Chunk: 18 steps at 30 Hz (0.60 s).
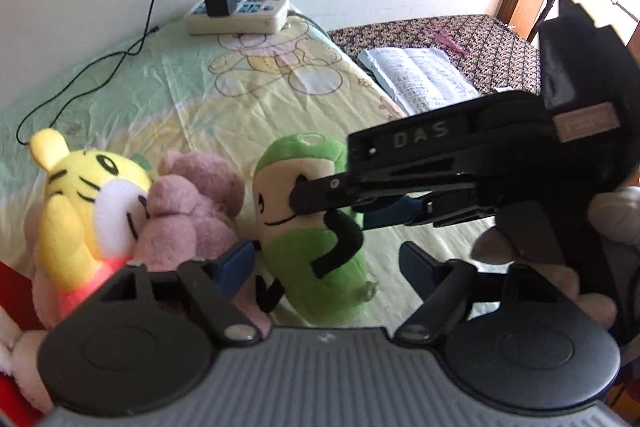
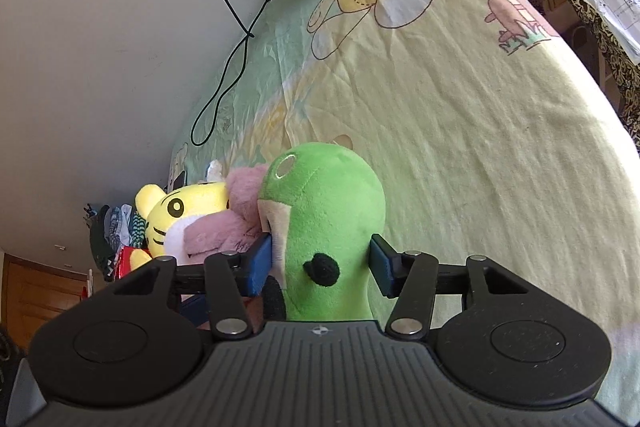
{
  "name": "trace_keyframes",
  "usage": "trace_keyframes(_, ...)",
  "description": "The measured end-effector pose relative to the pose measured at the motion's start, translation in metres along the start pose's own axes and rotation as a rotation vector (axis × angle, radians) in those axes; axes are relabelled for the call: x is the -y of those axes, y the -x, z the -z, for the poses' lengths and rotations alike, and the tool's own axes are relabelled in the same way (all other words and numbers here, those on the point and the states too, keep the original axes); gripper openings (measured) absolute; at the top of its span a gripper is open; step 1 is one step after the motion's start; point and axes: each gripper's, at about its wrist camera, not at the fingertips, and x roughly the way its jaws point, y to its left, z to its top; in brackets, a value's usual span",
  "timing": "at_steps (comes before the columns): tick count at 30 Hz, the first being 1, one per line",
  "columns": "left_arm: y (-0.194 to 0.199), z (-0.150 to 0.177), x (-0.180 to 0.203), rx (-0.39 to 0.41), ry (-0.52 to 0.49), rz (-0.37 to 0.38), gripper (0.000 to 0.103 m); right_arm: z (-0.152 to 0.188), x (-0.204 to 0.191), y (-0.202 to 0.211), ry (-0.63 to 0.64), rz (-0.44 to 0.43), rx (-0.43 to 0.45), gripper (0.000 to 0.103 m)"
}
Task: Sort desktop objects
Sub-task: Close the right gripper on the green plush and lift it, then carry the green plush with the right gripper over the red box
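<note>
We have the right gripper [image 2: 322, 269] clamped on the green plush [image 2: 328, 227], standing just right of the pink plush [image 2: 236, 223] and tiger plush [image 2: 180, 215]. Our left gripper [image 1: 326, 267] hangs spread apart nearby. Next, we judge, comes letting go gently so it stays upright.

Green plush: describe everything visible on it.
The green plush is a soft upright doll with a green hood, a beige face with a thin smile, and black limbs. It stands on the cartoon sheet, pressed against the pink plush. The right gripper brackets its body; the left gripper is open around its lower half.
</note>
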Motion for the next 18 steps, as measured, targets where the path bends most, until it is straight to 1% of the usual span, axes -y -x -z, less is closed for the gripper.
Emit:
trace_keyframes(1,-0.003,0.001,0.001,-0.011,-0.004,-0.001,0.071,0.001,0.001,0.003,-0.002,-0.008,-0.004,0.054)
trace_keyframes(6,-0.002,0.008,0.007,-0.018,-0.014,0.037,0.067,0.010,-0.004,0.016,0.016,-0.005,0.006,0.054)
trace_keyframes(8,0.001,0.009,0.008,-0.016,-0.016,0.044,0.063,0.013,-0.007,0.021,0.027,0.009,0.017,0.054)
trace_keyframes(10,0.007,0.012,0.008,-0.013,-0.009,0.062,0.062,0.017,-0.009,0.027,0.039,0.019,0.024,0.054)
trace_keyframes(13,0.020,0.016,0.012,0.008,-0.013,0.078,0.062,0.025,-0.016,0.038,0.065,0.023,0.038,0.054)
trace_keyframes(18,0.052,0.024,0.020,0.069,-0.015,0.085,0.061,0.042,-0.034,0.059,0.130,0.009,0.074,0.054)
